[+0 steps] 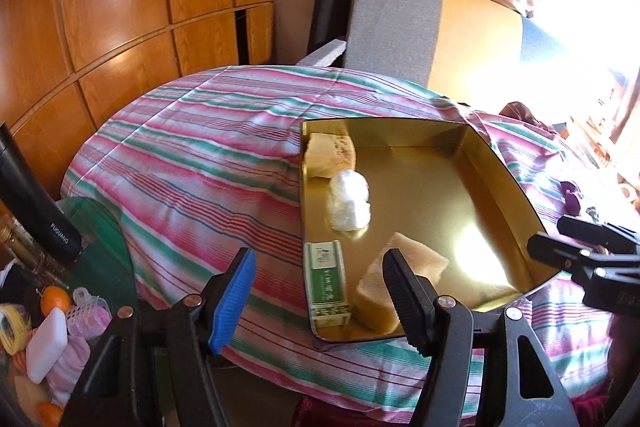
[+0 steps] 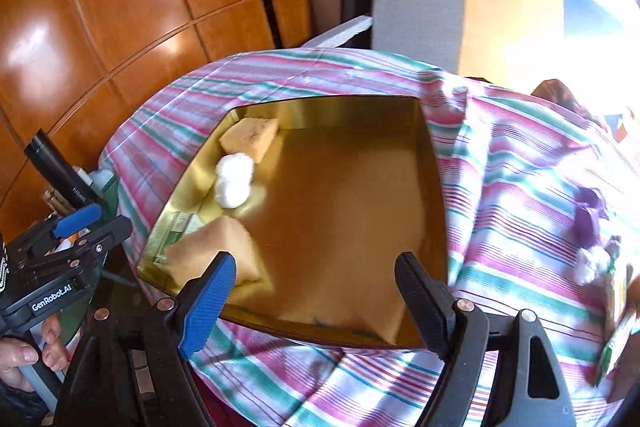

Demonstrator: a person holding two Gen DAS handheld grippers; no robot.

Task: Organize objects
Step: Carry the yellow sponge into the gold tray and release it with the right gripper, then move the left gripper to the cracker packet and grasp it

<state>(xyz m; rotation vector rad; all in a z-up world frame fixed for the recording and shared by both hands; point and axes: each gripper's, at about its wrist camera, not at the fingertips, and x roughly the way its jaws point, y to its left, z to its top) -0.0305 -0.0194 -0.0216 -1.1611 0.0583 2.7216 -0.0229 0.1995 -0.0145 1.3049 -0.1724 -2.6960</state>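
A gold metal tray [image 1: 472, 163] [image 2: 352, 115] lies on the striped cloth. In it are a yellow sponge [image 1: 330, 155] [image 2: 250, 137] at the far left, a white wad [image 1: 348, 201] [image 2: 234, 185], a green box [image 1: 326, 281] [image 2: 180, 227] and a second yellow sponge [image 1: 424, 263] [image 2: 216, 247] near the front. My left gripper [image 1: 320, 291] is open and empty above the tray's near left corner. My right gripper [image 2: 316, 291] is open and empty above the tray's near edge; it also shows at the right of the left wrist view [image 1: 580, 251].
Purple and white small things [image 2: 588, 223] lie on the cloth right of the tray. A glass side table [image 1: 100, 239] at the left holds oranges [image 1: 56, 297], a white block [image 1: 48, 343], hair rollers and a black flask [image 1: 36, 203]. A wooden wardrobe and a chair stand behind.
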